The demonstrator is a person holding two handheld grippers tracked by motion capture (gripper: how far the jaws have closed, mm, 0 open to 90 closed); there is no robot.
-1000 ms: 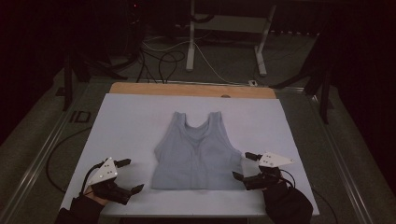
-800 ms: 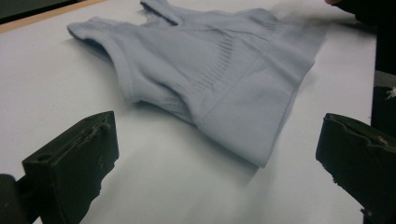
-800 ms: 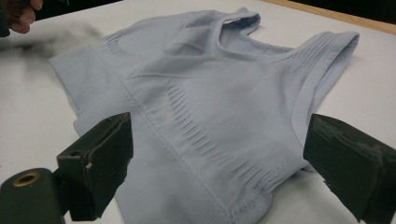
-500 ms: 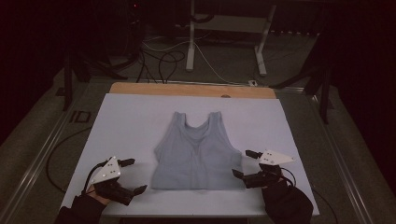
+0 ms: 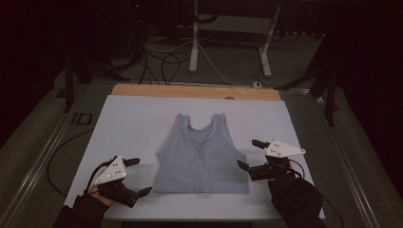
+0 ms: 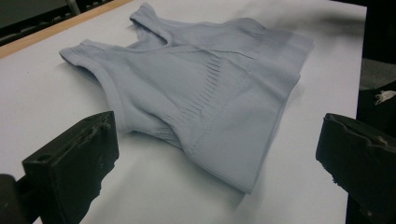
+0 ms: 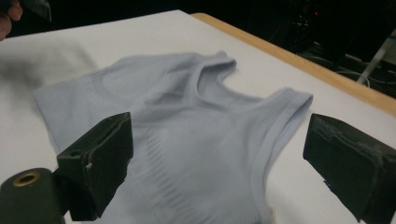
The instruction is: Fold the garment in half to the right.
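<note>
Tank top (image 5: 201, 156) edges sit just ahead of both our tools: our left gripper (image 5: 134, 176) has its jaws spread wide and empty beside the lower left corner, and our right gripper (image 5: 251, 154) is equally wide and empty beside the right side seam. We judge this the approach before a grasp, likely for folding. Next we need each jaw pair lowered around an edge and closed on the cloth. The garment lies flat, straps away from us, mid-table (image 5: 133, 118). We see no containers.
</note>
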